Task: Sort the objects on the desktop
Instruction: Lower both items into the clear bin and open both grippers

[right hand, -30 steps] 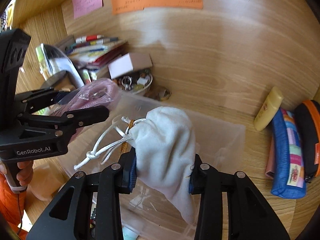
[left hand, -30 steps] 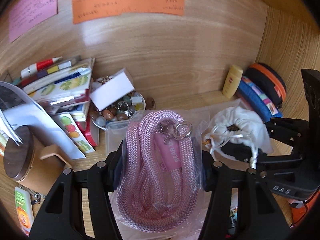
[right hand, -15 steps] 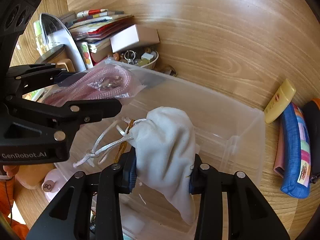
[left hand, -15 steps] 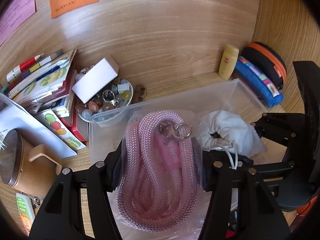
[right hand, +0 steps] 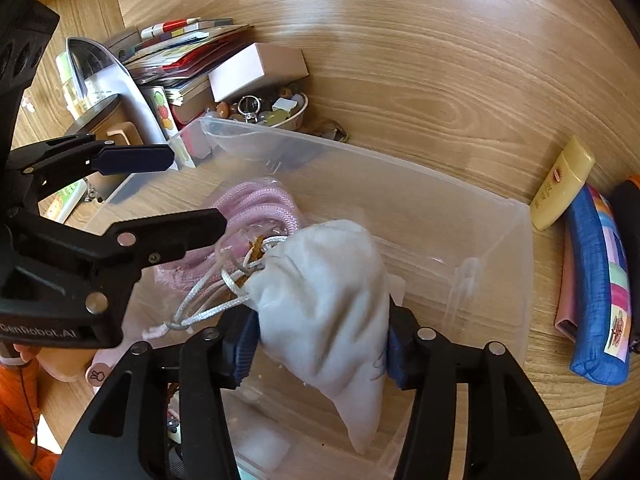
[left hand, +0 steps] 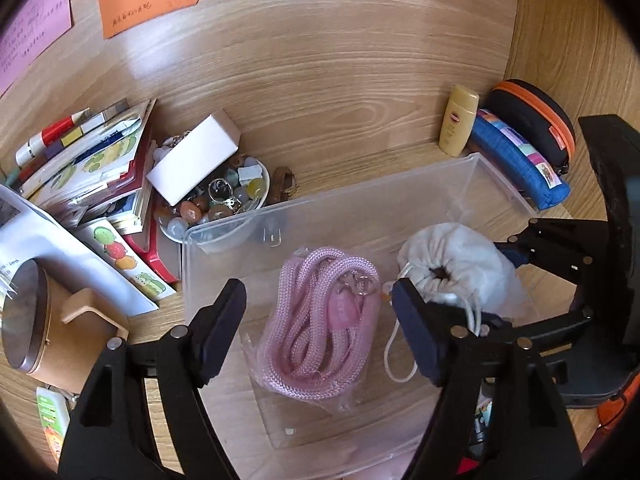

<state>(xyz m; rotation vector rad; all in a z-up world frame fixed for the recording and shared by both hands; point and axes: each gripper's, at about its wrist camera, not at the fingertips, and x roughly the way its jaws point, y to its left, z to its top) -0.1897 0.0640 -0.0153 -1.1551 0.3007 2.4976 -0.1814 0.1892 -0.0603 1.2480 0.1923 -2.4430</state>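
Note:
A clear plastic bin sits on the wooden desk. A bagged pink rope lies loose on its floor; it also shows in the right wrist view. My left gripper is open above the rope, jaws wide apart, and it shows at the left in the right wrist view. My right gripper is shut on a white drawstring pouch and holds it inside the bin. The pouch also shows in the left wrist view, right of the rope.
A bowl of trinkets with a white box on it touches the bin's far left corner. Books and a wooden cup stand left. A yellow bottle, blue pouch and black case lie right.
My left gripper has opened and let the pink rope drop into the bin. My right gripper has lowered the white pouch into the bin, still shut on it.

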